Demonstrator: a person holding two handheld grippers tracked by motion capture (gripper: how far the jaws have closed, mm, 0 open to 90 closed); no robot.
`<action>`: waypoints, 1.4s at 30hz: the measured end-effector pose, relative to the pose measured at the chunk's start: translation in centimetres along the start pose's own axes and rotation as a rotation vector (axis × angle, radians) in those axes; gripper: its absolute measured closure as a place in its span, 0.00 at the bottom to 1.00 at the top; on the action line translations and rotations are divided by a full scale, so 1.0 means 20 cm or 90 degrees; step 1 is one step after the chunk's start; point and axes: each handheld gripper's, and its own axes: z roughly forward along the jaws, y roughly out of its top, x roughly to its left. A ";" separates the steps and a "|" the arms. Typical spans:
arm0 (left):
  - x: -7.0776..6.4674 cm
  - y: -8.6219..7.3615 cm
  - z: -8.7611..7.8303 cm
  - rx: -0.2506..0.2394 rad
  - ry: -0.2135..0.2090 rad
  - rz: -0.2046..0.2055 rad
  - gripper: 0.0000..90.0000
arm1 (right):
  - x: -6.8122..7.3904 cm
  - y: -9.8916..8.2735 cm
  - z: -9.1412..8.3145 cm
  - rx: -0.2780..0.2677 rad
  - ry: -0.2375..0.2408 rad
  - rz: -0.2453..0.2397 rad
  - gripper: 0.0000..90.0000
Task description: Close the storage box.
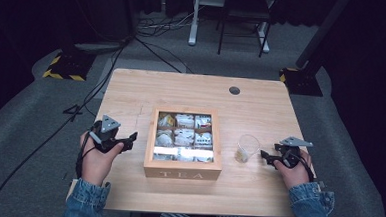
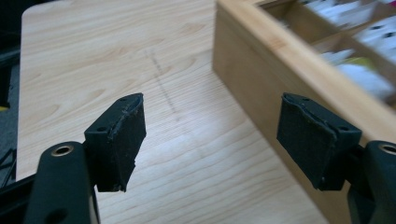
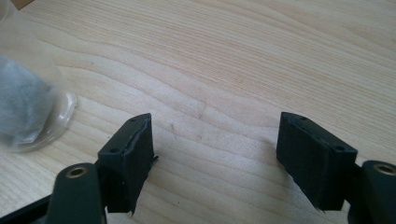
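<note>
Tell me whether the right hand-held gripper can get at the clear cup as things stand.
Probably yes: the right hand-held gripper stands open beside the clear cup, with bare table between them and nothing in the way.

My wooden counter (image 1: 131,93) has a round hole (image 1: 234,90); cables (image 1: 158,24) and a white stand (image 1: 193,18) sit on the floor beyond.
</note>
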 end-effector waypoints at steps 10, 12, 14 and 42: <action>0.07 -0.10 0.06 0.026 0.017 -0.003 0.27 | -0.01 0.01 0.01 0.000 0.002 -0.001 0.30; 0.06 -0.11 0.06 0.028 0.021 0.003 0.26 | -0.01 0.01 0.01 0.000 0.002 -0.001 0.30; 0.06 -0.12 0.07 0.030 0.016 0.007 0.26 | -0.01 0.01 0.01 0.000 0.002 0.000 0.30; 0.16 -0.23 0.21 0.103 0.016 -0.029 0.18 | -0.01 0.01 0.01 -0.001 0.002 -0.001 0.30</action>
